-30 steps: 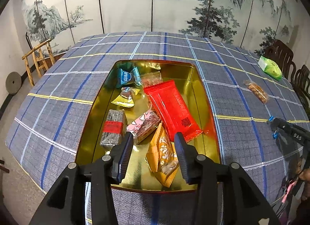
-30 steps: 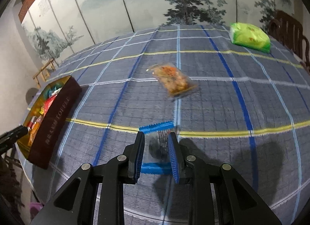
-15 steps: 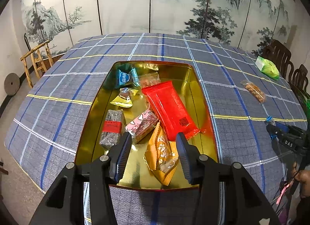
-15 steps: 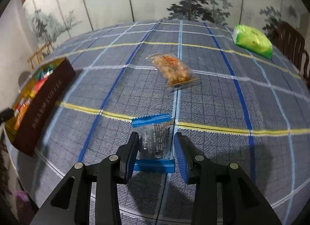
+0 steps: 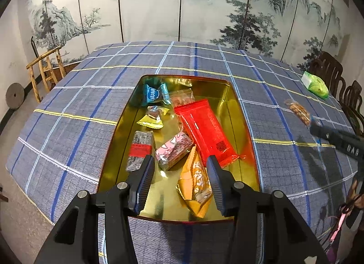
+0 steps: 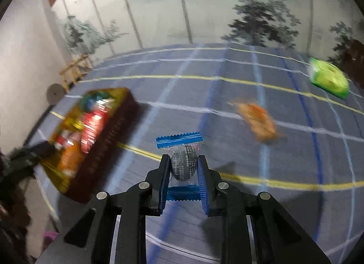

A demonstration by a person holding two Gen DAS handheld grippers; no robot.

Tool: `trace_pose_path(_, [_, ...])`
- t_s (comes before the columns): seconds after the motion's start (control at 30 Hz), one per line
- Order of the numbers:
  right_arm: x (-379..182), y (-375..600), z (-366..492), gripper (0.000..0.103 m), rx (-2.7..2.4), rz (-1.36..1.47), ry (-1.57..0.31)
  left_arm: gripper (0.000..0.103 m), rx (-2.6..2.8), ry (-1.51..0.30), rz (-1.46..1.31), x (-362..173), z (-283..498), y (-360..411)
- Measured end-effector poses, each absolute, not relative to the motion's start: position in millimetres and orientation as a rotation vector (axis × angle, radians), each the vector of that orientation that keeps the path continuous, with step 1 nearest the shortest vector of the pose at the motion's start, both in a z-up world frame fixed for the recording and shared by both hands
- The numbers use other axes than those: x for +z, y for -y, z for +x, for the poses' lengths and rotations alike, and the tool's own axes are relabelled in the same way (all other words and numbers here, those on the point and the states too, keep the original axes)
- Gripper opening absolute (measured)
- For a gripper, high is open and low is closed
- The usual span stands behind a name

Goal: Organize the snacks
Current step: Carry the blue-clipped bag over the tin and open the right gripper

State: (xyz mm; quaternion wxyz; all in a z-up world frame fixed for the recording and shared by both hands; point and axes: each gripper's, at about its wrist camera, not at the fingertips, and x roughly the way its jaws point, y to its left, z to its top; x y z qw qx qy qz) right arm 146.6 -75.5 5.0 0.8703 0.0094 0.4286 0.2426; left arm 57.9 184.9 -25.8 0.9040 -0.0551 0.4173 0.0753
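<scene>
Clear snack packet with blue crimped ends point(image 6: 183, 163), holding a dark round piece, clamped between the blue-padded fingers of the right gripper point(image 6: 183, 174) and raised above the plaid tablecloth point(image 6: 227, 132); its shadow falls on the cloth beneath. At 10 o'clock from the packet, the gold-lined tin point(image 6: 107, 150) with dark red outer wall, blurred by motion. At 2 o'clock, an orange nut packet point(image 6: 258, 120) lying on the cloth; farther out at 2 o'clock, a green packet point(image 6: 328, 78).

Left wrist view: left gripper point(image 5: 179, 181) with fingers spread wide, holding nothing, poised over the near end of the tin point(image 5: 241, 113). Inside the tin: long red packet point(image 5: 206, 130), orange packet point(image 5: 195, 187) between the fingertips, pink packet point(image 5: 174, 150), dark bar with red band point(image 5: 140, 150), yellow packet point(image 5: 152, 119), blue packet point(image 5: 154, 94). Painted folding screen point(image 5: 182, 6) at 12 o'clock behind the table.
</scene>
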Motion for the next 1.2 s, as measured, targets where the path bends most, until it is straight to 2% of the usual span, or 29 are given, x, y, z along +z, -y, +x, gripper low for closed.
trace_pose_path(0.3, [24.2,-7.3,168.2,0.025,0.675,0.085,-0.913,0.048,0.171,-0.857,-0.089,-21.6,52.6,-193.8])
trace_pose_path(0.57, [14.8,-70.6,189.4,0.025,0.725,0.068,-0.971,0.050,0.187,-0.853,-0.057,-20.4,51.3,-202.0])
trace_pose_path(1.2, [-6.4,-124.3,221.9,0.025,0.699,0.025,-1.031,0.055,0.205,-0.845,-0.017,-25.1,50.2,-214.1])
